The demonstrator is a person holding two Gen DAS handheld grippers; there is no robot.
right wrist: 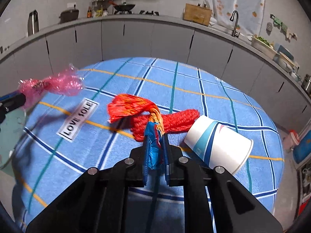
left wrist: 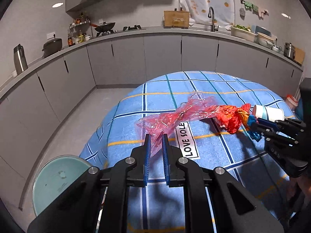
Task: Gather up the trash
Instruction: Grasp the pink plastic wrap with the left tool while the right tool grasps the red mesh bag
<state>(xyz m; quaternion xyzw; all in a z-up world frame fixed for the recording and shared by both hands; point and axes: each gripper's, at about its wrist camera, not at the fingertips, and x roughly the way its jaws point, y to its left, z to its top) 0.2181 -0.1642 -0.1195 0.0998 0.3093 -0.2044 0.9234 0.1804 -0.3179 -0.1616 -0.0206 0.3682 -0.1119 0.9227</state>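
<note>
My left gripper [left wrist: 156,136] is shut on one end of a crumpled pink plastic film [left wrist: 175,116], which trails away over the blue checked tablecloth [left wrist: 213,155]. In the right wrist view the film [right wrist: 58,84] hangs from the left gripper [right wrist: 19,98] at the far left. My right gripper [right wrist: 155,136] is shut on the blue end of a red-and-orange snack wrapper [right wrist: 128,106]. Under the wrapper lies a red mesh net [right wrist: 182,118]. A white paper cup [right wrist: 219,145] with a teal band lies on its side just right of the fingers. The left wrist view shows the right gripper [left wrist: 256,124] beside the cup [left wrist: 270,113].
A pale teal bin [left wrist: 56,180] stands open below the table's left edge. A "LOVE SOLE" label [right wrist: 77,120] is sewn on the cloth. Grey kitchen cabinets [left wrist: 126,58] and a counter with a wok, a sink and bowls curve round behind.
</note>
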